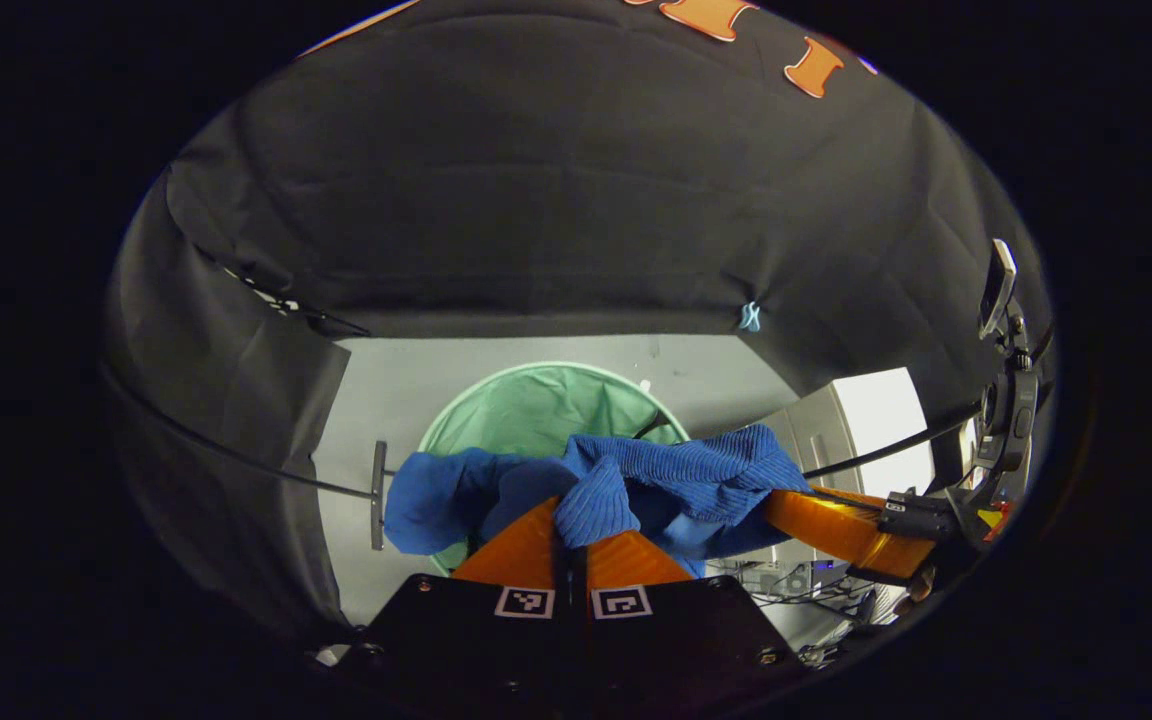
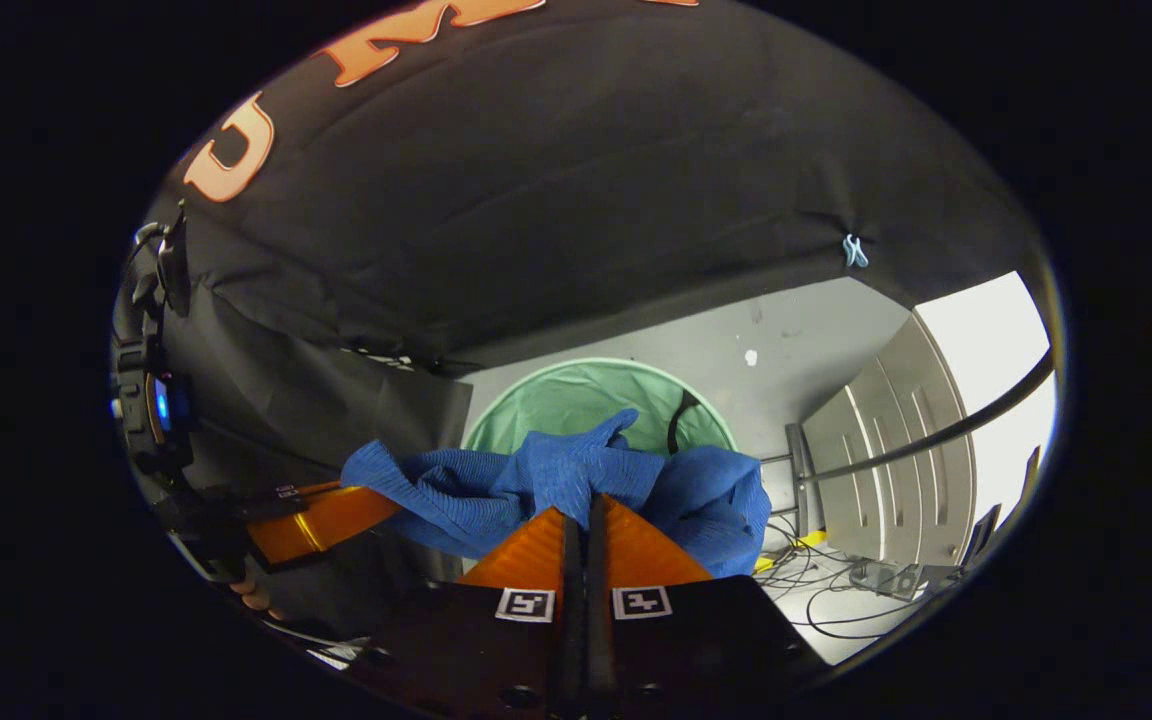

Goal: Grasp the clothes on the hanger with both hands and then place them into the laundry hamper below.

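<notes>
In the left gripper view, the left tongs (image 1: 572,535) are clamped on a fold of the blue garment (image 1: 636,480), which hangs bunched above the green hamper (image 1: 536,405) on the floor (image 1: 706,375). In the right gripper view, the right tongs (image 2: 584,515) pinch the same cloth at its other end.

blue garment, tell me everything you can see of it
The garment is a bright blue ribbed knit, soft and bunched in folds. It hangs stretched between the two grippers, above the green hamper. The left gripper is shut on one bunch of it and the right gripper on another; loose ends droop on either side. No part of it lies in the hamper yet.
</notes>
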{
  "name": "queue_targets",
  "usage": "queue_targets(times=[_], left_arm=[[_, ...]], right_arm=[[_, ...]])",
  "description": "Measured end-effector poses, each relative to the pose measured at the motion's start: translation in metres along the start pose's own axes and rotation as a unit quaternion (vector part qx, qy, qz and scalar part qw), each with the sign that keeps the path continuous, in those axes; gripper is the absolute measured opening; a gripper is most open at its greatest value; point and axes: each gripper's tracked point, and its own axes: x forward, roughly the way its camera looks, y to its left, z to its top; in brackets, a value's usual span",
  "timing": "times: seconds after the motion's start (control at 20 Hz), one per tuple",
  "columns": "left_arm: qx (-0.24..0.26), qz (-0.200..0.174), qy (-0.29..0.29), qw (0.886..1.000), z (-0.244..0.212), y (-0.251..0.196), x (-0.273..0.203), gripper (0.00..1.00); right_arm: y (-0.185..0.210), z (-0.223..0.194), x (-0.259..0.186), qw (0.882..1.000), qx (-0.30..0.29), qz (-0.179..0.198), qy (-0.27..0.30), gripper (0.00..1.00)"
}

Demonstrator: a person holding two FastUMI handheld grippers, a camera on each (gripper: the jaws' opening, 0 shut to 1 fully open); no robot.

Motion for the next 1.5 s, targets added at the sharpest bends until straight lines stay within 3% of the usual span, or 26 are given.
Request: queue_targets(times=[0.35, 0.4, 0.45, 0.6, 0.65, 0.7, 0.8, 0.9, 0.95, 1.0, 1.1, 1.15, 1.2, 1.25, 1.5], left_arm=[[-0.016, 0.026, 0.067, 0.997, -0.031, 0.009, 0.019, 0.01], [-0.015, 0.036, 0.075, 0.996, -0.036, 0.013, 0.022, 0.01], [-0.012, 0.044, 0.082, 0.996, -0.041, 0.017, 0.026, 0.01], [-0.02, 0.058, 0.098, 0.993, -0.051, 0.019, 0.03, 0.01], [-0.028, 0.056, 0.101, 0.993, -0.057, 0.019, 0.032, 0.03], [-0.036, 0.054, 0.102, 0.993, -0.059, 0.017, 0.031, 0.04], [-0.042, 0.057, 0.101, 0.992, -0.063, 0.017, 0.028, 0.08], [-0.041, 0.055, 0.095, 0.993, -0.062, 0.015, 0.024, 0.17], [-0.038, 0.054, 0.09, 0.994, -0.061, 0.013, 0.022, 0.29], [-0.037, 0.053, 0.085, 0.994, -0.06, 0.011, 0.02, 0.23], [-0.032, 0.055, 0.077, 0.995, -0.058, 0.007, 0.015, 0.47], [-0.029, 0.056, 0.074, 0.995, -0.059, 0.004, 0.012, 0.44], [-0.027, 0.056, 0.07, 0.996, -0.058, 0.002, 0.009, 0.52], [-0.026, 0.054, 0.067, 0.996, -0.061, -0.002, 0.007, 0.48], [-0.033, 0.053, 0.045, 0.997, -0.066, -0.017, -0.019, 0.65]], right_arm=[[-0.013, -0.025, 0.029, 0.999, 0.001, -0.019, 0.046, 0.08], [-0.013, -0.026, 0.031, 0.999, -0.001, -0.021, 0.05, 0.13], [-0.012, -0.027, 0.032, 0.998, -0.005, -0.024, 0.055, 0.08], [-0.015, -0.034, 0.032, 0.997, -0.025, -0.034, 0.062, 0.1], [-0.016, -0.036, 0.031, 0.997, -0.032, -0.035, 0.058, 0.1], [-0.017, -0.036, 0.031, 0.997, -0.039, -0.035, 0.053, 0.17], [-0.024, -0.036, 0.026, 0.997, -0.044, -0.043, 0.051, 0.17], [-0.026, -0.04, 0.019, 0.997, -0.043, -0.045, 0.049, 0.18], [-0.028, -0.041, 0.017, 0.997, -0.041, -0.046, 0.048, 0.24], [-0.032, -0.041, 0.015, 0.997, -0.04, -0.05, 0.045, 0.32], [-0.037, -0.043, 0.008, 0.997, -0.038, -0.05, 0.041, 0.3], [-0.039, -0.045, 0.005, 0.997, -0.038, -0.051, 0.038, 0.34], [-0.041, -0.047, 0.002, 0.997, -0.039, -0.051, 0.035, 0.52], [-0.041, -0.047, -0.003, 0.997, -0.042, -0.052, 0.03, 0.55], [-0.05, -0.047, -0.03, 0.997, -0.063, -0.053, 0.005, 0.74]])
